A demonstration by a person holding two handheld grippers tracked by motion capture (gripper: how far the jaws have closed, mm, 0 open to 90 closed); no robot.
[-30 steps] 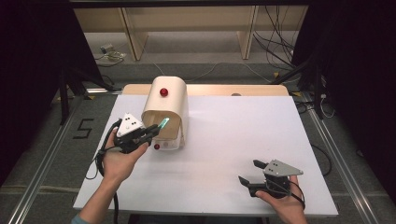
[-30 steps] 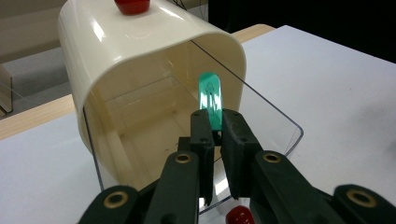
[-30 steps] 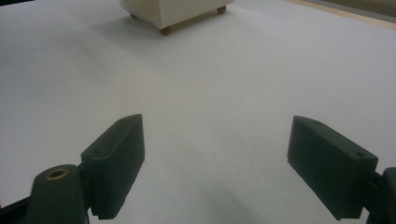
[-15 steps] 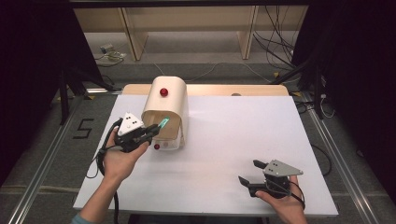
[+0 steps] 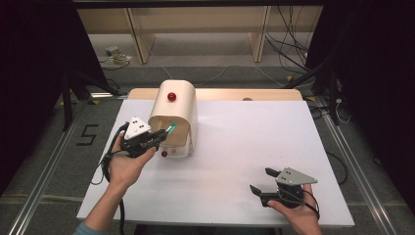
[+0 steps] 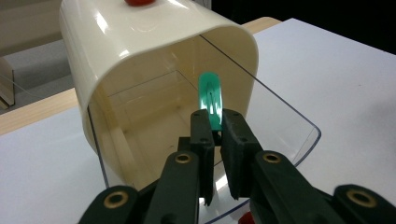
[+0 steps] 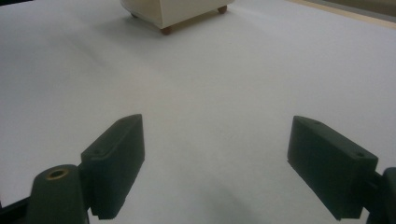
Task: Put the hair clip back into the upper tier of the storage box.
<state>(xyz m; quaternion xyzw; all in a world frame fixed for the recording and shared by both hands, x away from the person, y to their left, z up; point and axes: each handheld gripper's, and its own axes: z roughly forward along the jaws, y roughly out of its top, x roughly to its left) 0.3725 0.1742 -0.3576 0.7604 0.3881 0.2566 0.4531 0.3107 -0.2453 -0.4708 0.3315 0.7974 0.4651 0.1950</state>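
A cream arched box (image 5: 172, 112) with a red knob (image 5: 171, 96) on top stands at the table's back left, its open front facing me over a clear plastic drawer (image 6: 285, 126). My left gripper (image 5: 159, 135) is shut on a flat green strip (image 6: 211, 95), whose free end pokes into the box's mouth (image 6: 154, 121). The green strip (image 5: 170, 129) also shows at the box's opening in the high view. My right gripper (image 5: 262, 180) rests open near the table's front right, with nothing between its jaws (image 7: 215, 168).
A white sheet (image 5: 244, 142) covers the table, with a wooden edge (image 5: 235, 94) along the back. A corner of the box on small brown feet (image 7: 166, 31) sits far ahead in the right gripper view. Shelving and cables lie on the floor behind.
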